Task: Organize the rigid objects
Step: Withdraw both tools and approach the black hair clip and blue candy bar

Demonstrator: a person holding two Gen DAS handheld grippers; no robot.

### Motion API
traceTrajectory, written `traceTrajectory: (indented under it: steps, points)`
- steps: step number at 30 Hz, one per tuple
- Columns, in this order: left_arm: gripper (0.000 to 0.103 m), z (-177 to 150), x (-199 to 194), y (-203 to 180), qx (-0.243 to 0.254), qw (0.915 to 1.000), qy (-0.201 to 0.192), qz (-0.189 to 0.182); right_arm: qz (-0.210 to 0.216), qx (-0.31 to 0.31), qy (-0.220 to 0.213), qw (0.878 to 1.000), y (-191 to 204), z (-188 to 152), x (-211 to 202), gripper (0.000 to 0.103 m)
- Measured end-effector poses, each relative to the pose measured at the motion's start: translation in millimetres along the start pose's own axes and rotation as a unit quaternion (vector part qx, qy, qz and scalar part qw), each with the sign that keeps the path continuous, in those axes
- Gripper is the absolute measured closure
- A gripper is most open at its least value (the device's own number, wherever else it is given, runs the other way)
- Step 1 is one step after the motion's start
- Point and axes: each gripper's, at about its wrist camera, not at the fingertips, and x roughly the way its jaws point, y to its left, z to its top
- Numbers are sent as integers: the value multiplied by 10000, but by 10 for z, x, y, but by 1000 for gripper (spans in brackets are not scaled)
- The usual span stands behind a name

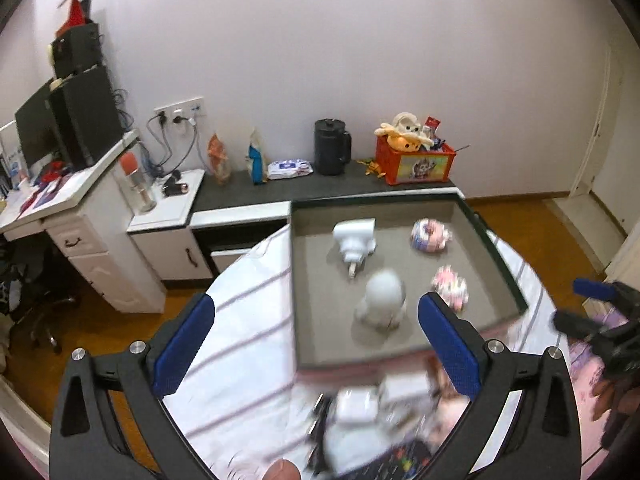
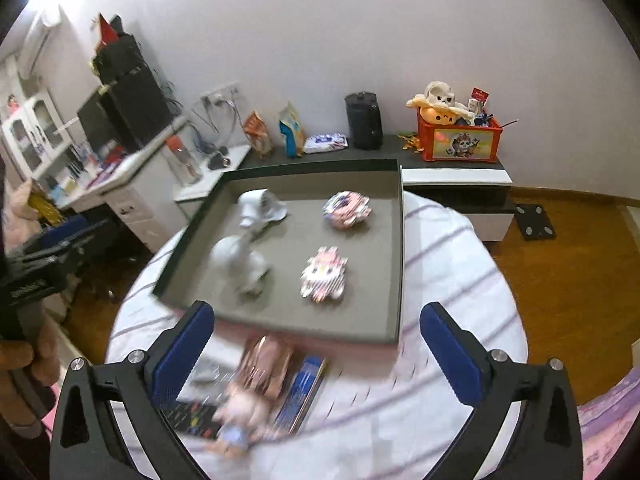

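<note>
A grey tray (image 1: 400,208) (image 2: 372,240) lies on a striped bed. In it are a white device (image 1: 354,238) (image 2: 260,206), a white rounded figure (image 1: 382,300) (image 2: 236,256) and two pink block figures (image 1: 430,236) (image 1: 450,288) (image 2: 346,208) (image 2: 324,274). In front of the tray lie blurred loose items: white boxes (image 1: 360,404), a pink box (image 2: 266,364), a blue box (image 2: 304,388), a dark keypad (image 2: 194,416) and a small doll (image 2: 240,412). My left gripper (image 1: 316,304) and right gripper (image 2: 319,309) hover above these items, both open wide and holding nothing.
Behind the bed, a low dark-topped cabinet (image 1: 304,184) carries a black kettle (image 1: 332,146), snack bags and a red crate of plush toys (image 1: 414,164) (image 2: 460,140). A white desk (image 1: 64,196) with a monitor stands at the left. Wooden floor (image 2: 568,280) lies to the right.
</note>
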Motion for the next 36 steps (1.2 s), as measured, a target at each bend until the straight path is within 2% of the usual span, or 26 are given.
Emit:
traceTrajectory:
  steps: [4, 9, 12, 16, 24, 30, 36]
  points:
    - [0, -364, -116, 217, -56, 9998, 86, 155, -82, 63, -61, 9999, 61, -231, -170, 0]
    - [0, -830, 78, 456, -242, 9979, 554, 246, -206, -47, 56, 9998, 120, -484, -278, 0]
    - [0, -1061, 209, 475, -301, 9961, 802, 213, -352, -80, 118, 9993, 88, -629, -324, 0]
    - [0, -1234, 300, 394, -208, 9952, 939, 200, -414, 111, 117, 9990, -43, -752, -380, 0]
    - [0, -1231, 309, 417, -225, 9961, 838, 129, -516, 392, 241, 9976, -145, -825, -206, 0]
    - [0, -1178, 350, 503, -70, 9973, 733, 48, -740, 296, 353, 9962, 38, -750, 28, 0]
    - [0, -1107, 408, 575, 3, 9966, 814, -87, -891, 277, 328, 9951, 208, -698, 162, 0]
